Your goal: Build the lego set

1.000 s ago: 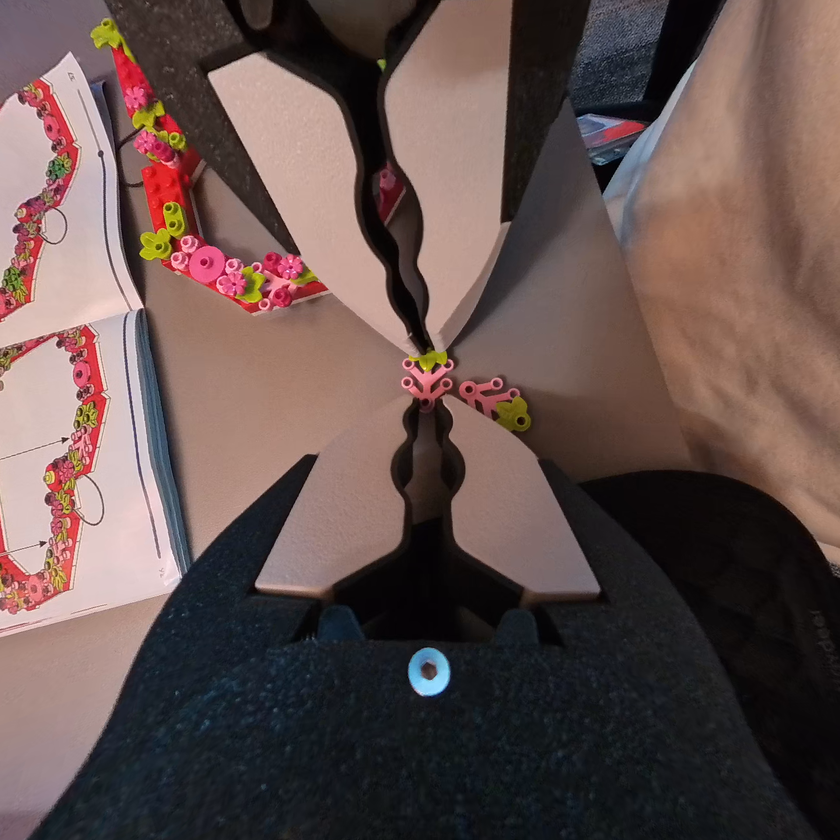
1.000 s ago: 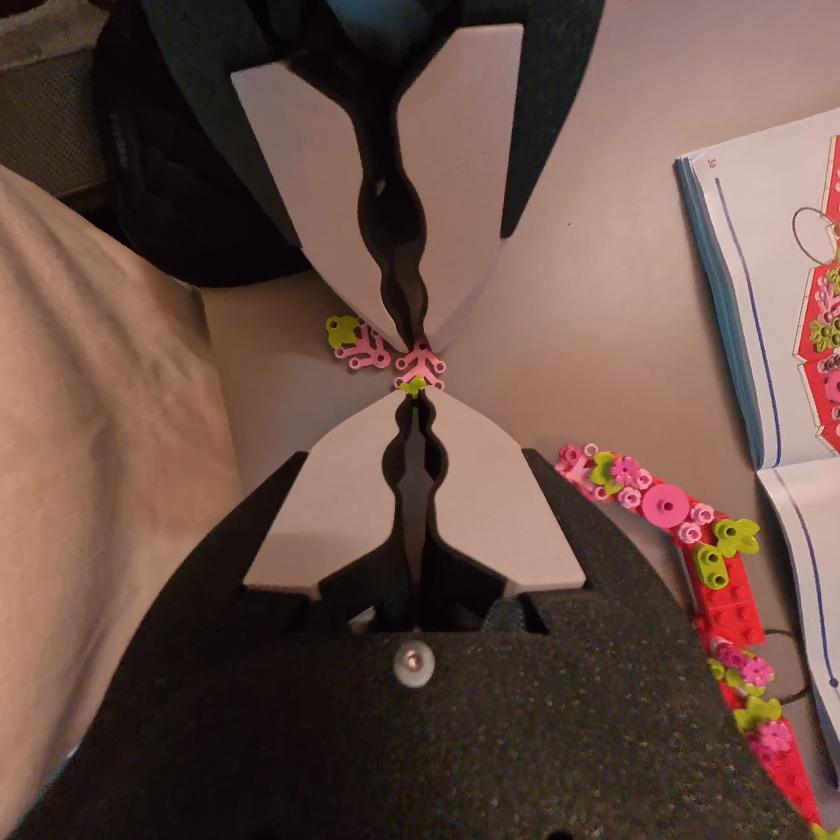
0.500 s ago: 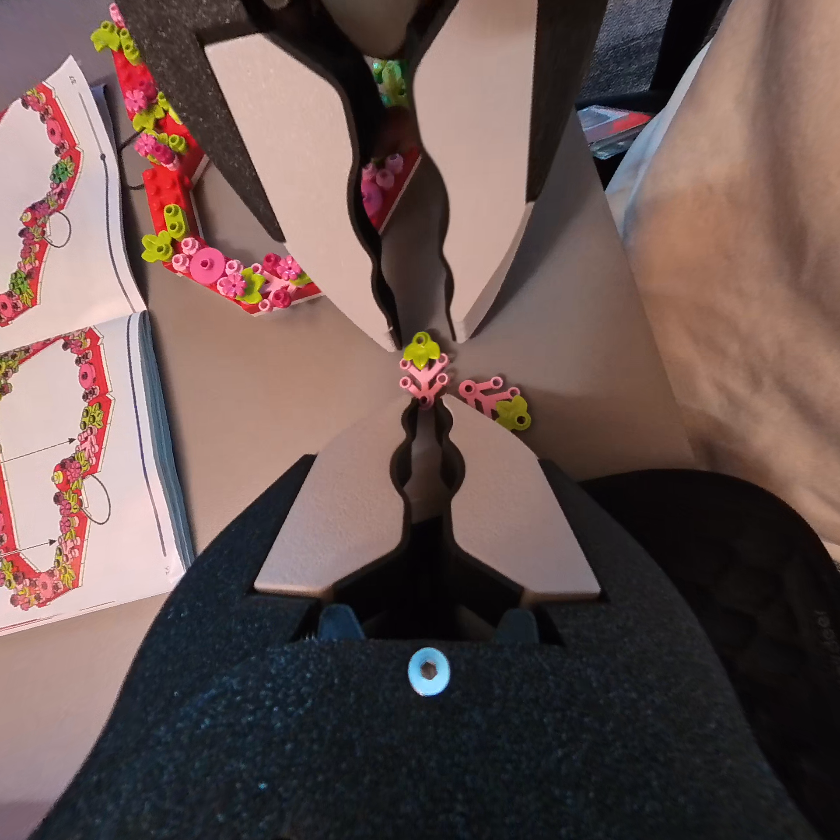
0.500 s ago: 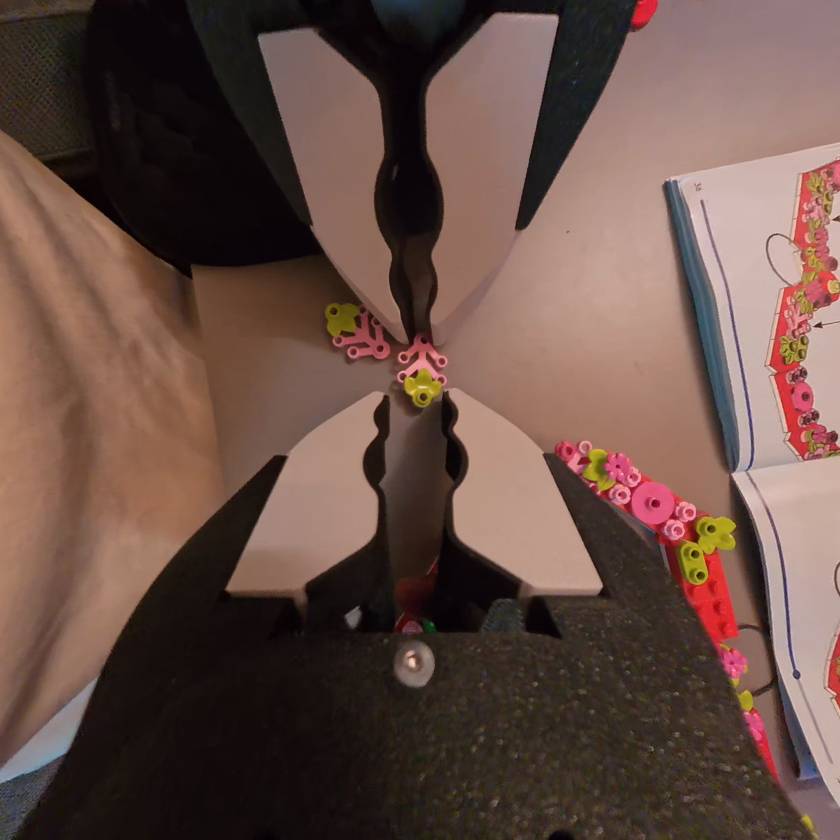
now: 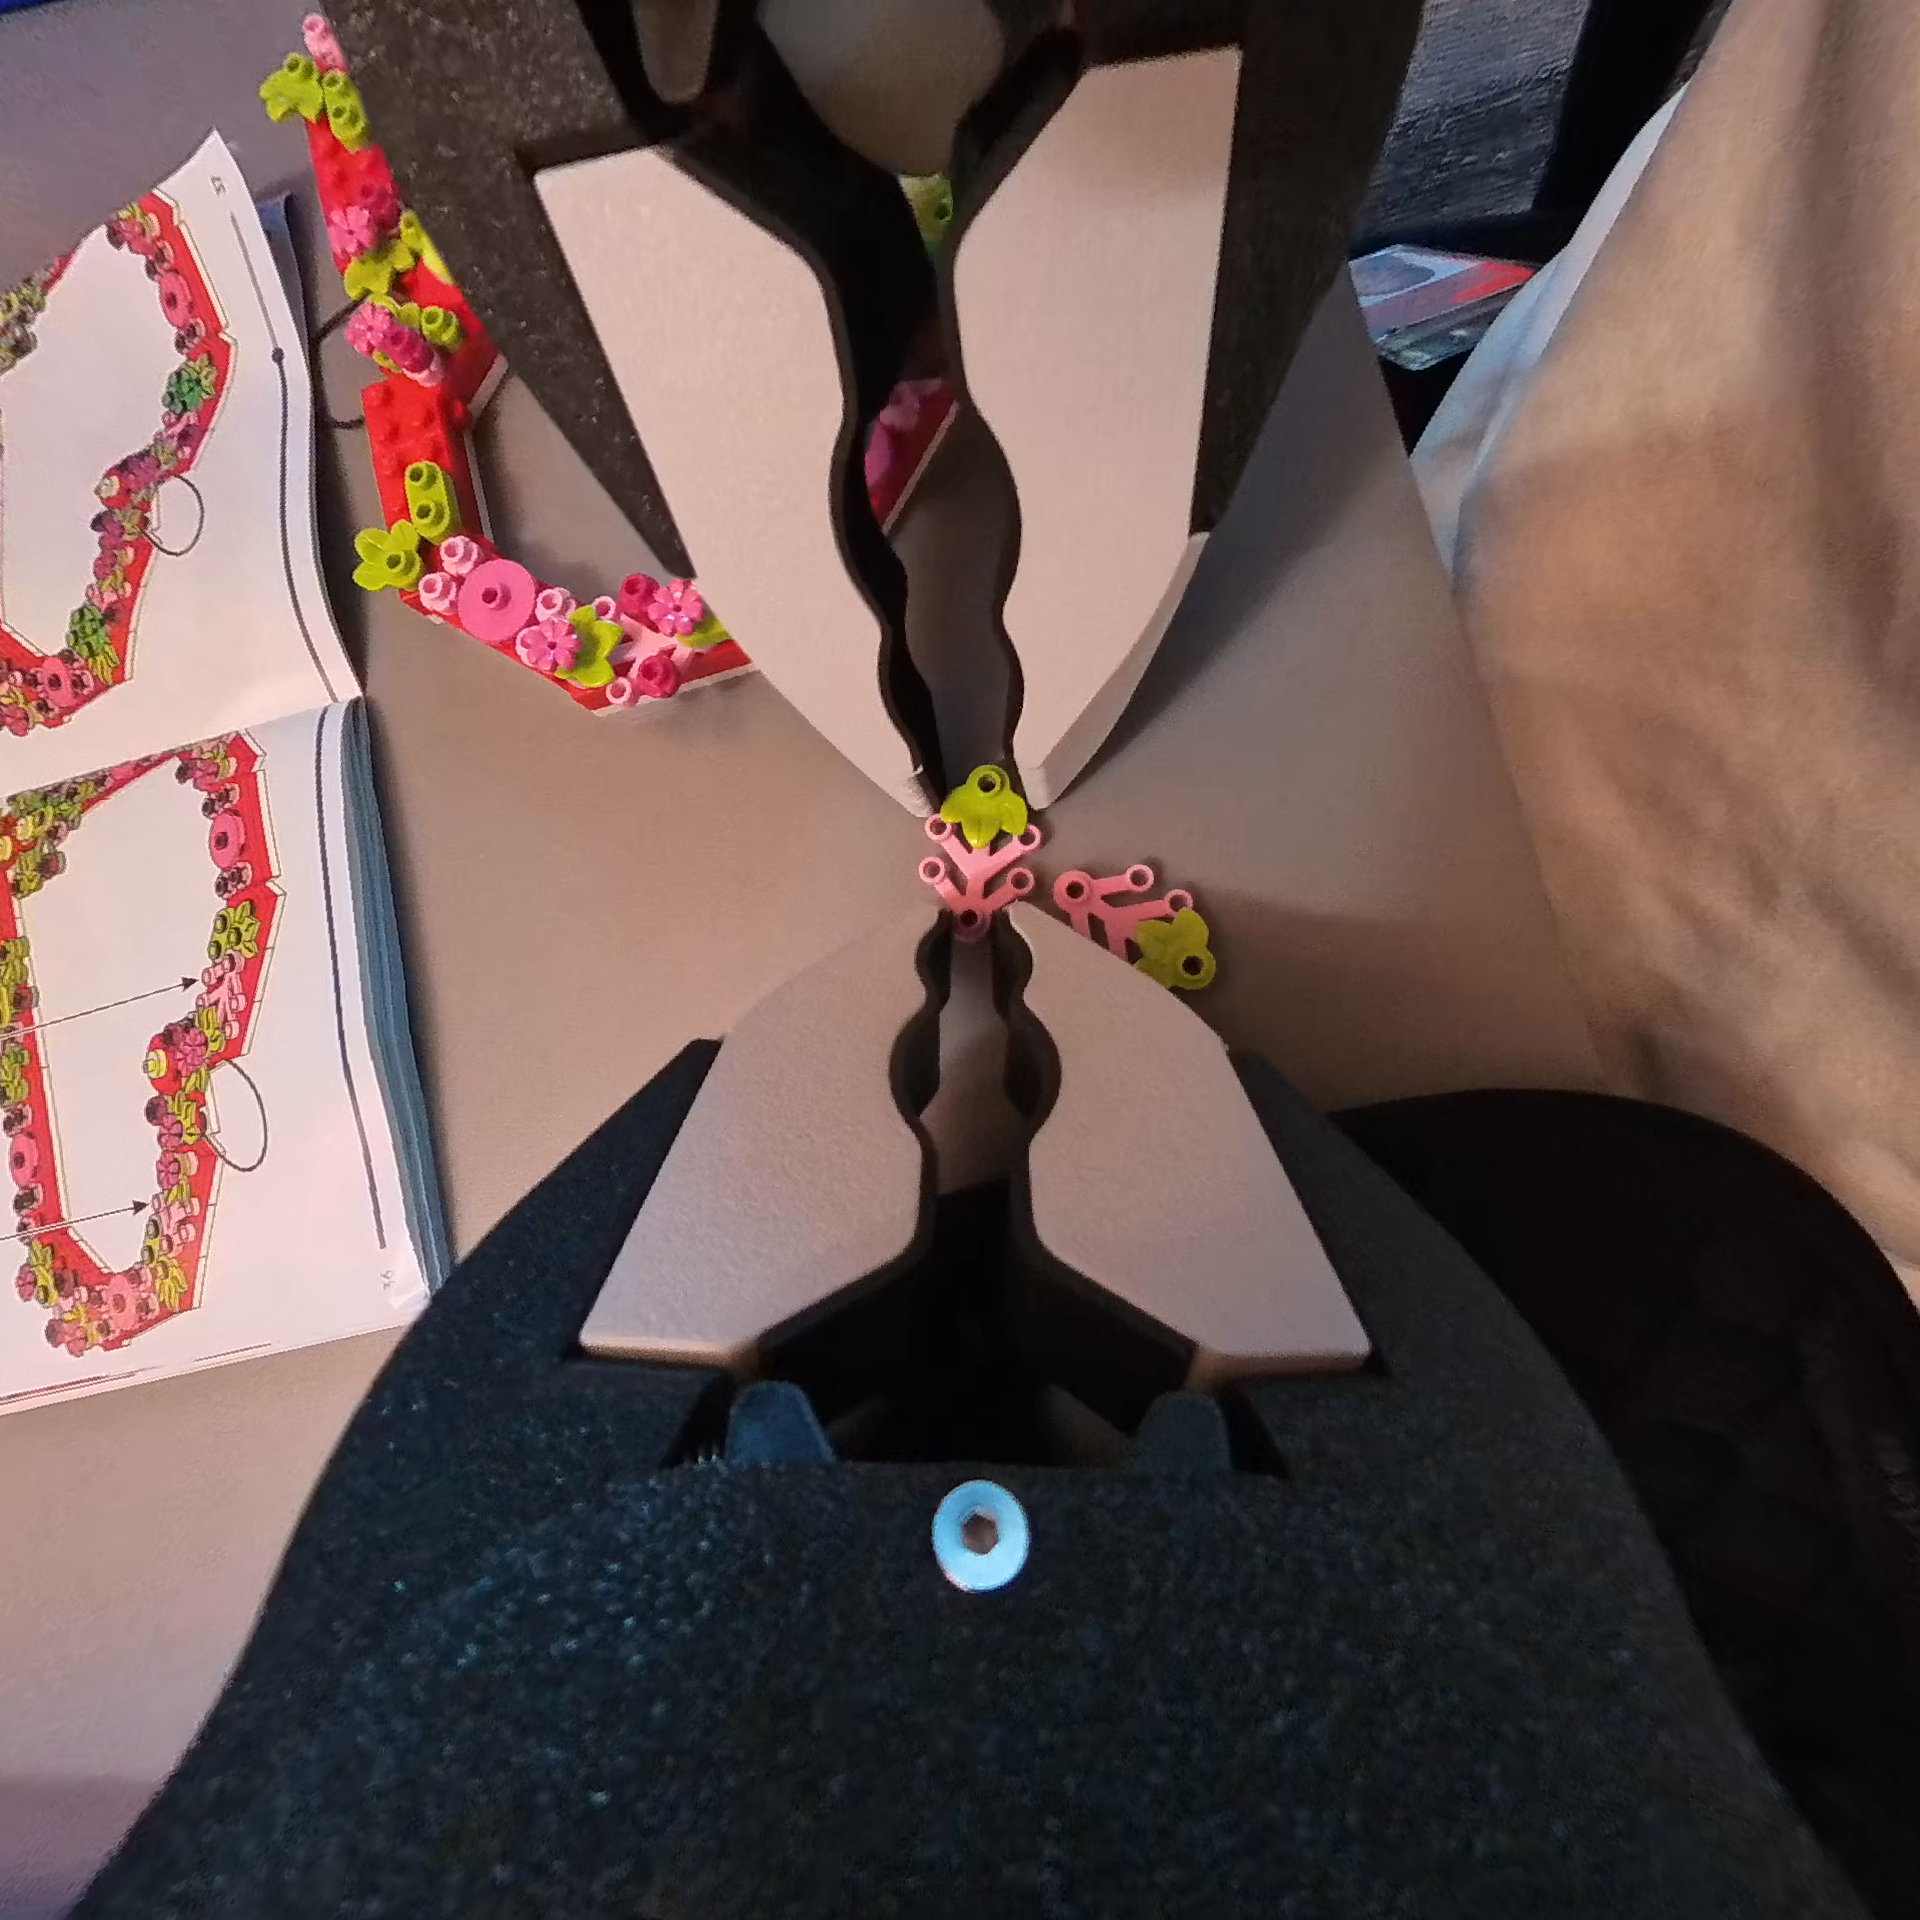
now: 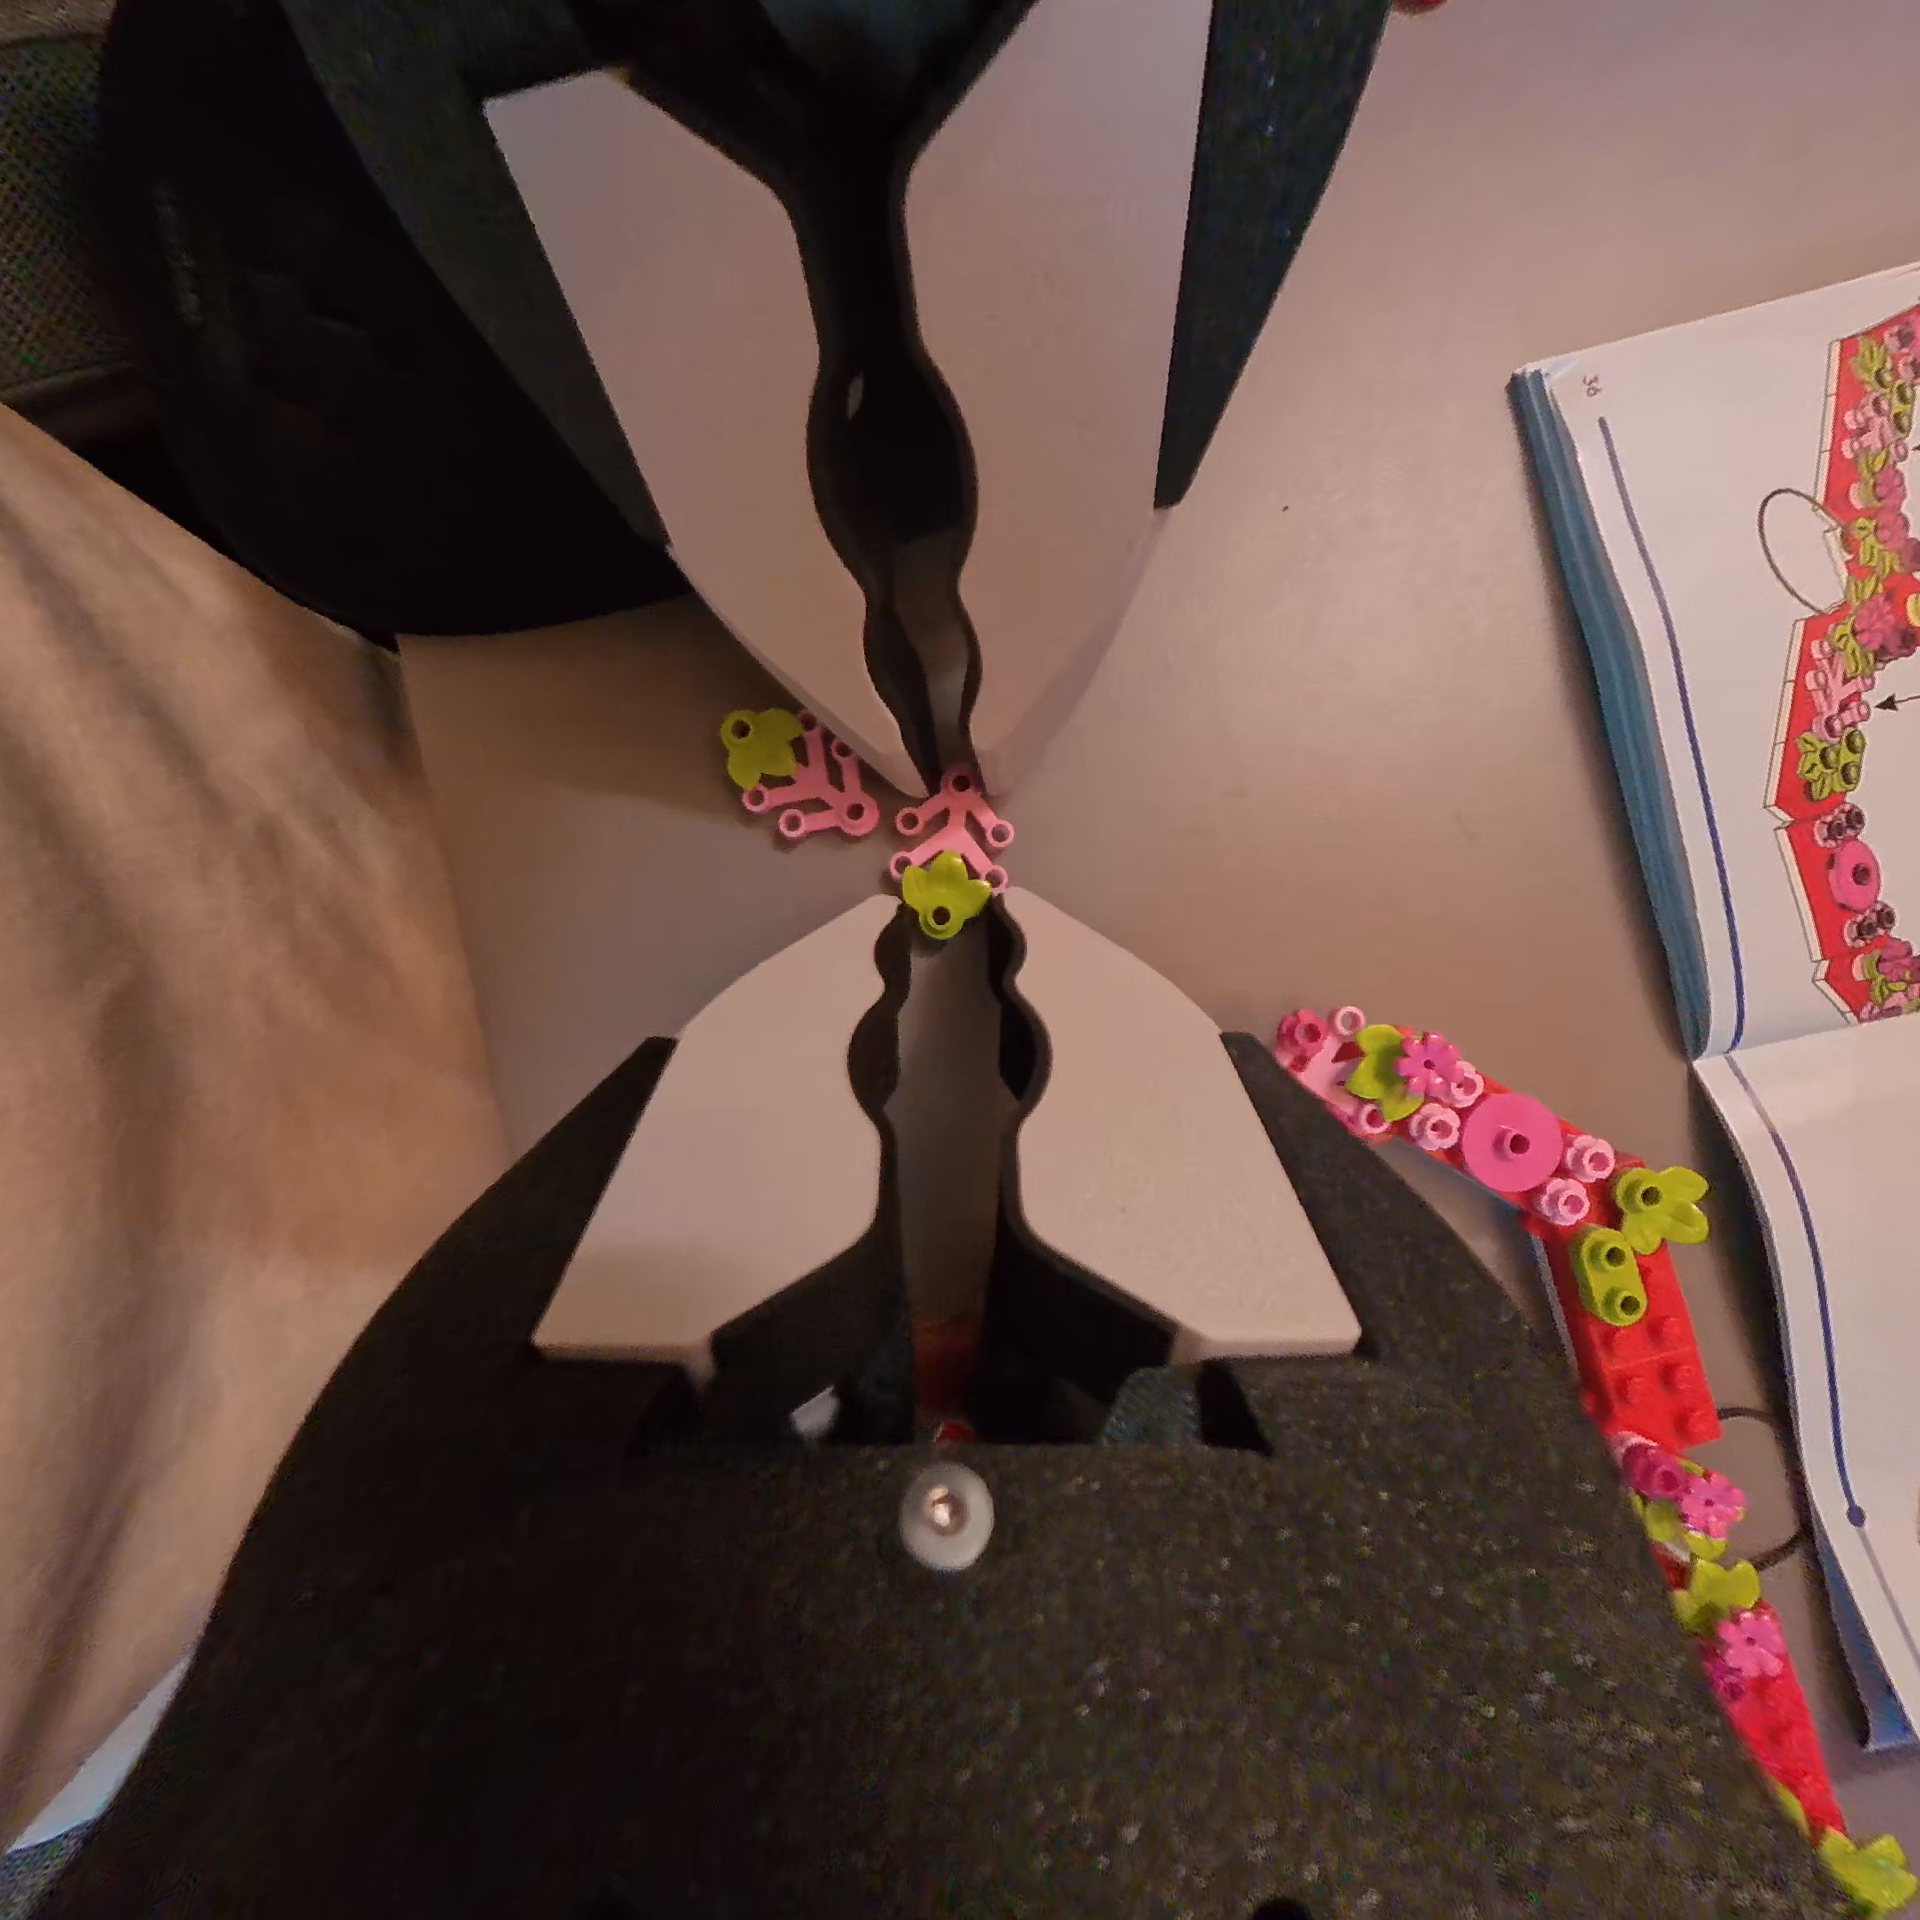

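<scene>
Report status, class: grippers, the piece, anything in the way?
Left gripper shut on pink branch piece, at its stem. Right gripper open, tips flanking lime leaf on the branch. Second sprig lies beside it, apart.

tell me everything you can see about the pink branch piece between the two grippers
The pink branch piece is a small flat plastic stem that forks into short arms, each ending in a round ringed tip. A lime green leaf sits on its far end in the left wrist view. It lies low over the grey table. The left gripper pinches its stem end. The right gripper is open at the leaf end, its tips either side of the leaf. A second, similar piece lies just beside it.
</scene>
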